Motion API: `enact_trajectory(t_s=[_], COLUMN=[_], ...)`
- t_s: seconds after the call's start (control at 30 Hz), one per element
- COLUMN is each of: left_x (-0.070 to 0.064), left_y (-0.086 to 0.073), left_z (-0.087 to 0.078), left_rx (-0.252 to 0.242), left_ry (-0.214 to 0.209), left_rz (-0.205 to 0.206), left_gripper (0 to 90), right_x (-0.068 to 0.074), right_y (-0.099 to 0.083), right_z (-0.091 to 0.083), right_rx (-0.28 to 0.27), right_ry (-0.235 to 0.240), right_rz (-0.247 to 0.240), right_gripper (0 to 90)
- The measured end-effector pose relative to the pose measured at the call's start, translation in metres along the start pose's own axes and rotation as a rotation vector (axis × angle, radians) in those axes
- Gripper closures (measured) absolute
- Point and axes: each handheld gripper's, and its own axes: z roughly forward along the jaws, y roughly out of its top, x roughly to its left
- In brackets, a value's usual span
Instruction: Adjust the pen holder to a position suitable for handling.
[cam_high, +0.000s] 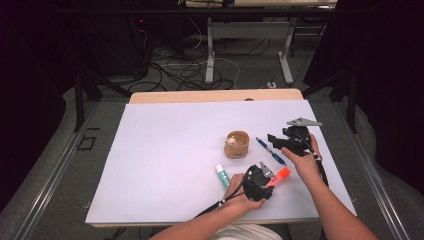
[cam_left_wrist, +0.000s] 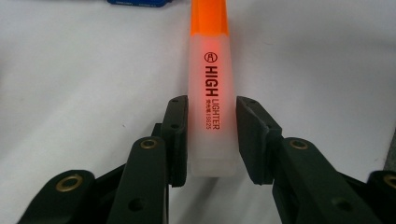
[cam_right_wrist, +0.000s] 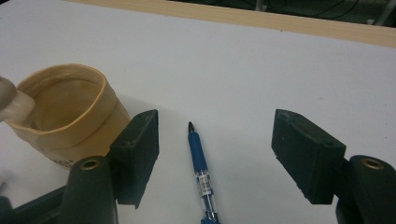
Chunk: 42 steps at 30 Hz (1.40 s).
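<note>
White sheet (cam_high: 165, 150) covers table (cam_high: 200, 96); cables (cam_high: 185, 70), seemingly, beyond.

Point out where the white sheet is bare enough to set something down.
The whole left half of the white sheet is bare, as is the far strip behind the tan cup. It is crowded near right: the cup, blue pen, green-capped tube, orange highlighter in the left tongs, and the right tongs.

This looks like a lab or test room: black curtains (cam_high: 30, 75) hang on both sides of the white-covered table (cam_high: 165, 150), loose cables (cam_high: 185, 70) sprawl over the grey carpet beyond it, and a metal-legged desk (cam_high: 250, 45) stands farther back.
</note>
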Motion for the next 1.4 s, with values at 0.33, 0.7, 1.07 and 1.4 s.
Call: enact_trajectory(t_s=[0.33, 0.7, 1.07, 1.4], left_x=[0.014, 0.035, 0.048, 0.062], left_y=[0.004, 0.007, 0.009, 0.011], left_z=[-0.014, -0.03, -0.05, -0.068], left_rx=[-0.062, -0.128, -0.182, -0.245], left_ry=[0.018, 0.046, 0.07, 0.091], left_rz=[-0.068, -0.133, -0.158, -0.187], left_gripper=[66.1, 66.1, 66.1, 66.1], right_x=[0.004, 0.006, 0.014, 0.02], right_y=[0.005, 0.009, 0.023, 0.037], right_z=[-0.006, -0.009, -0.015, -0.016], right_rx=[-0.006, -0.006, 0.028, 0.053], right_ry=[0.035, 0.09, 0.189, 0.227], right_rz=[0.047, 0.143, 0.226, 0.237], right_gripper=[30.7, 31.9, 31.2, 31.5])
